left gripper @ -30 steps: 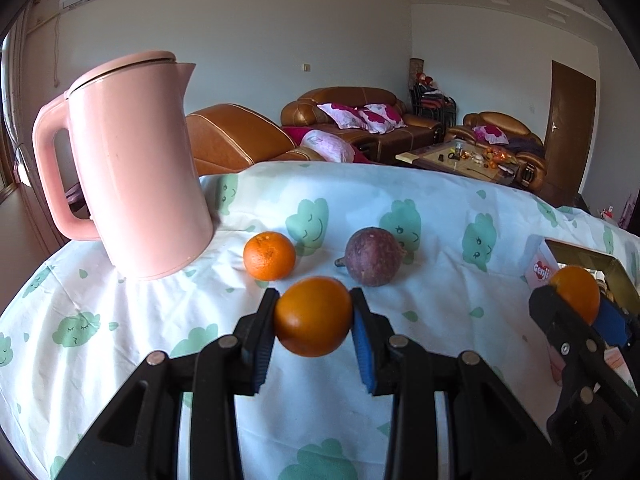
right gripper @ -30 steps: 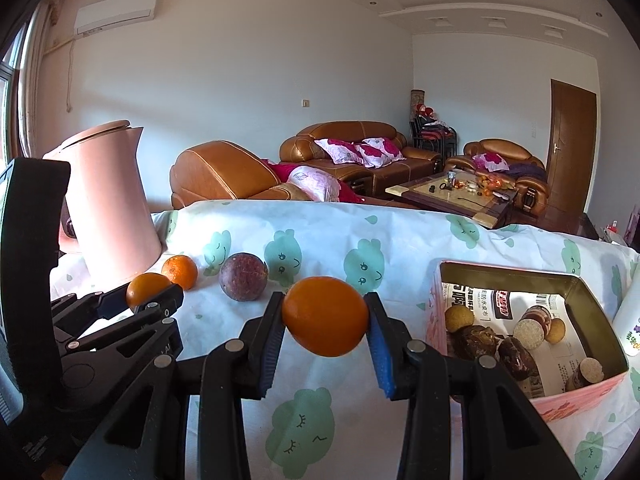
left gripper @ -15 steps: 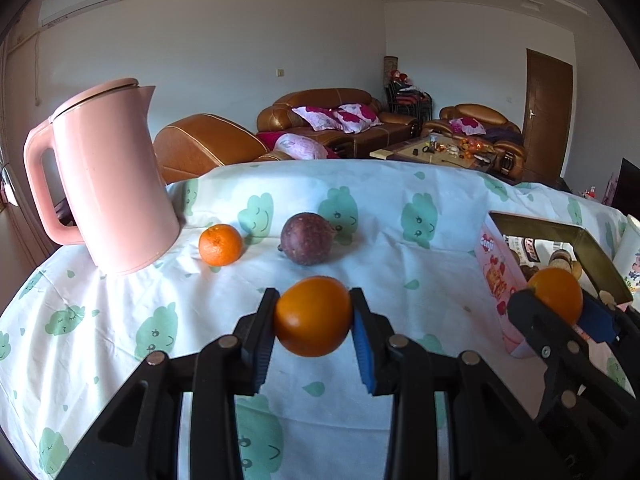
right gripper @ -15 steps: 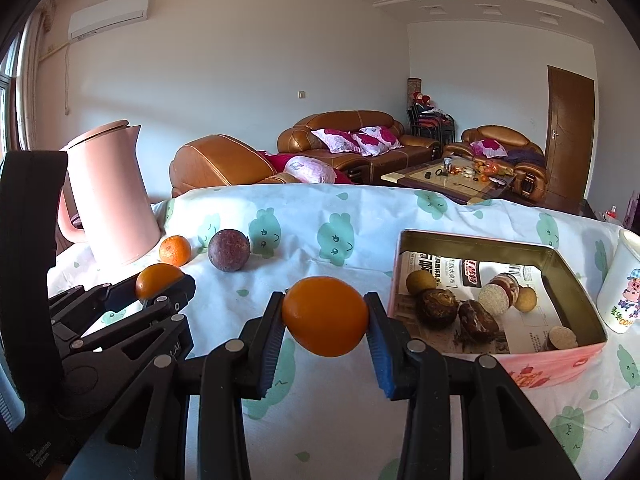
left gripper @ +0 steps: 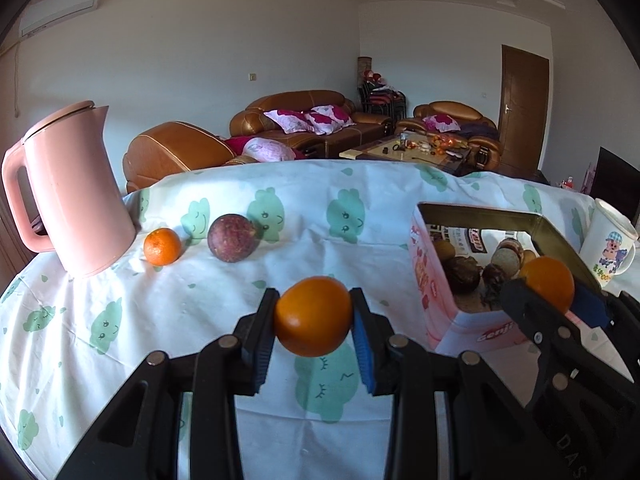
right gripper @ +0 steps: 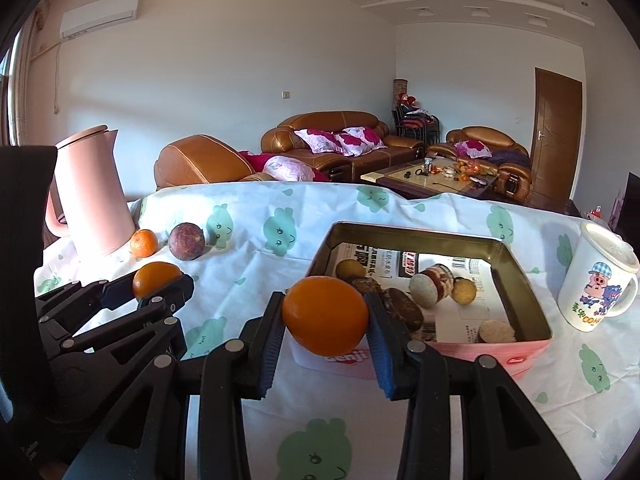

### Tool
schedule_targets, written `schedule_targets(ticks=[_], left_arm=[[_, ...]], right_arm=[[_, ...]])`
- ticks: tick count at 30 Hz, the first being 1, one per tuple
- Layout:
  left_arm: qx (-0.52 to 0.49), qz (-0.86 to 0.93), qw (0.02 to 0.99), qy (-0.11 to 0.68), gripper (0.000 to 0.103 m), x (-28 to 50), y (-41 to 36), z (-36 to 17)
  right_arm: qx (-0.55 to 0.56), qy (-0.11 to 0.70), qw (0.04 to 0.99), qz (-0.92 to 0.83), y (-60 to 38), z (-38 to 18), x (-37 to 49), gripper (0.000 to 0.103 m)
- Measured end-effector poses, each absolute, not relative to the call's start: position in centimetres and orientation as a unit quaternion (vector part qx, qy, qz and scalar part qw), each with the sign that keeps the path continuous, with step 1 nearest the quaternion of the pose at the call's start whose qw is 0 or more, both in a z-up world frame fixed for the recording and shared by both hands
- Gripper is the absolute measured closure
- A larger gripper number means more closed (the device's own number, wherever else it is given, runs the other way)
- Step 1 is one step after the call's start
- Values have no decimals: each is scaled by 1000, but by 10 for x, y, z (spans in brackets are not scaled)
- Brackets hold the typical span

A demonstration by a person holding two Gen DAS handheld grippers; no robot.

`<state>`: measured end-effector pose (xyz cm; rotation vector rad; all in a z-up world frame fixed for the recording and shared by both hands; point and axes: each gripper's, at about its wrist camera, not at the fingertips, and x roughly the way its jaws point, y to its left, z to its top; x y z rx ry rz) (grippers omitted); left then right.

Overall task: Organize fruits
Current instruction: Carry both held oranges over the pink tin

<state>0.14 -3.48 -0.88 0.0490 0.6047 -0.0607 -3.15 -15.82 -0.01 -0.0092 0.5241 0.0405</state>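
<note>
Oranges sit clamped in both our claws, the left claw (left gripper: 313, 316) gripping one orange (left gripper: 313, 315) above the bench (left gripper: 120, 340), the right claw (right gripper: 325, 316) carrying another orange (right gripper: 325, 314) at the tin box (right gripper: 520, 280), likely for dropping in.

the left gripper (left gripper: 313, 322) is built from matte black plastic links, each arm hollowed by a triangular cut-out. round silver pivot pins are set at the joints. its fingers (left gripper: 363, 344) are lined with ribbed blue pads along the inner faces. the right gripper (right gripper: 325, 325) is made the same way: black angular linkage, silver rivets, blue ridged pads on the fingers (right gripper: 381, 354). faint pale lettering is moulded or printed on the black housings, possibly a brand mark, but it cannot be read clearly. no skin or sleeve is shown.
</note>
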Motion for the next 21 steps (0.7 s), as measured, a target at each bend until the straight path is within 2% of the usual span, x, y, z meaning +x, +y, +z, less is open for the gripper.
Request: schedule_targets(ticks=[21], left_arm=[[32, -120, 959, 253, 66, 20, -127, 20]], right_arm=[[-4, 212, 973, -93, -248, 20, -29, 62]])
